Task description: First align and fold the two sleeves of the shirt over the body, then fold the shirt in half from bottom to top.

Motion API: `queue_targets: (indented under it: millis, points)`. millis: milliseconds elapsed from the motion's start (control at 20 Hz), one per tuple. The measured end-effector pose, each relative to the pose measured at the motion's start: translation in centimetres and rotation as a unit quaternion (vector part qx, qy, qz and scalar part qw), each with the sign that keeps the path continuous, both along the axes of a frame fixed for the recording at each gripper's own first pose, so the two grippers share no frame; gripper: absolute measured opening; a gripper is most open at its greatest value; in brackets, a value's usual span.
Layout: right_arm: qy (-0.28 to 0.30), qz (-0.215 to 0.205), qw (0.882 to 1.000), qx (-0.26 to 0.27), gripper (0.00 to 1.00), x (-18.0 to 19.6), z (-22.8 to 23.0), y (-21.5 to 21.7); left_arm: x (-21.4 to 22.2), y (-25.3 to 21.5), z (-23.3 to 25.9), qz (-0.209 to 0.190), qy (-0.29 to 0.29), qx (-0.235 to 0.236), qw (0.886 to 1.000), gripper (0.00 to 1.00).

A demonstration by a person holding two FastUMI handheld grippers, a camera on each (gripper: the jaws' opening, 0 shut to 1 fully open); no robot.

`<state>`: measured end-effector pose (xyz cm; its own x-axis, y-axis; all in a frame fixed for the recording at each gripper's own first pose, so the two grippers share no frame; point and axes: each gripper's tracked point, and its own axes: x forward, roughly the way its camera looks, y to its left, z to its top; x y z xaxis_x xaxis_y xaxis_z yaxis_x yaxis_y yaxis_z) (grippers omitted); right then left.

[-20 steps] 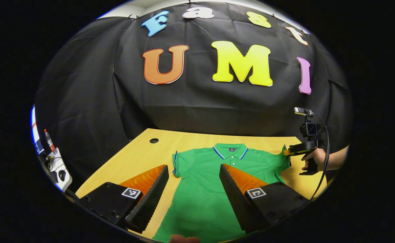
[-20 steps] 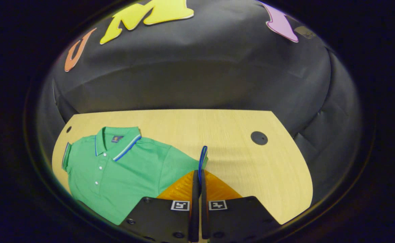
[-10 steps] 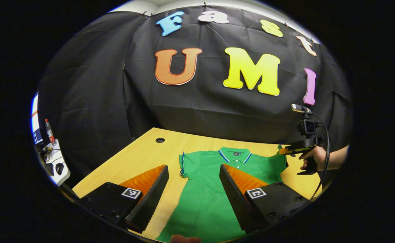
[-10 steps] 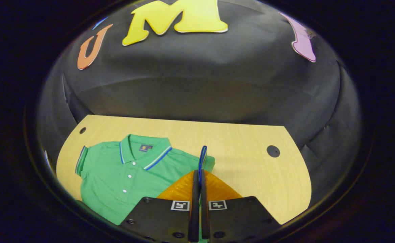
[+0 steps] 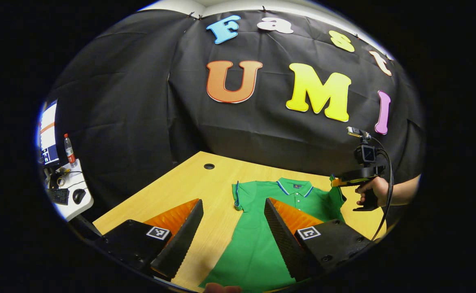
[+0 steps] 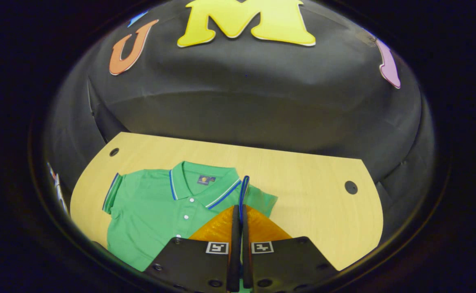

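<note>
Green polo shirt (image 6: 152,211) flat on table (image 6: 315,203).
Right gripper (image 6: 239,211) pinches 1 sleeve cuff (image 6: 243,191) beside the collar; left gripper (image 5: 233,219) gapes wide, holding nothing.

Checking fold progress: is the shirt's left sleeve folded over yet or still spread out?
Spread. The left sleeve lies flat on the table, out from the shirt.
</note>
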<state>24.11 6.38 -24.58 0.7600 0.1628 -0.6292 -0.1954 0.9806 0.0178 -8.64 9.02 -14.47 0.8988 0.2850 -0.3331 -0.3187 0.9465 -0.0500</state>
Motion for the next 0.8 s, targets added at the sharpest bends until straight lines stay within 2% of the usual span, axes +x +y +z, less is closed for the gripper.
queue_targets:
  millis: [350,650,700,750,800]
  points:
    - [0.018,0.022,1.000,-0.013,0.06,0.0,-2.0,2.4,-1.8,1.3,-0.4,0.026,0.006,-0.001,1.000,0.98]
    - [0.038,0.022,0.999,-0.026,0.04,0.4,-4.6,4.0,-2.7,1.9,-1.3,0.039,0.020,-0.006,0.999,0.98]
    - [0.042,0.022,0.998,-0.027,0.08,0.4,-5.0,4.3,-2.8,2.0,-1.5,0.041,0.023,-0.007,0.999,0.98]
    - [0.046,0.024,0.998,-0.027,0.05,0.4,-5.4,4.7,-3.0,2.3,-1.5,0.043,0.024,-0.006,0.999,0.98]
    - [0.049,0.025,0.998,-0.027,0.08,0.4,-5.8,4.9,-3.1,2.4,-1.7,0.045,0.025,-0.006,0.999,0.98]
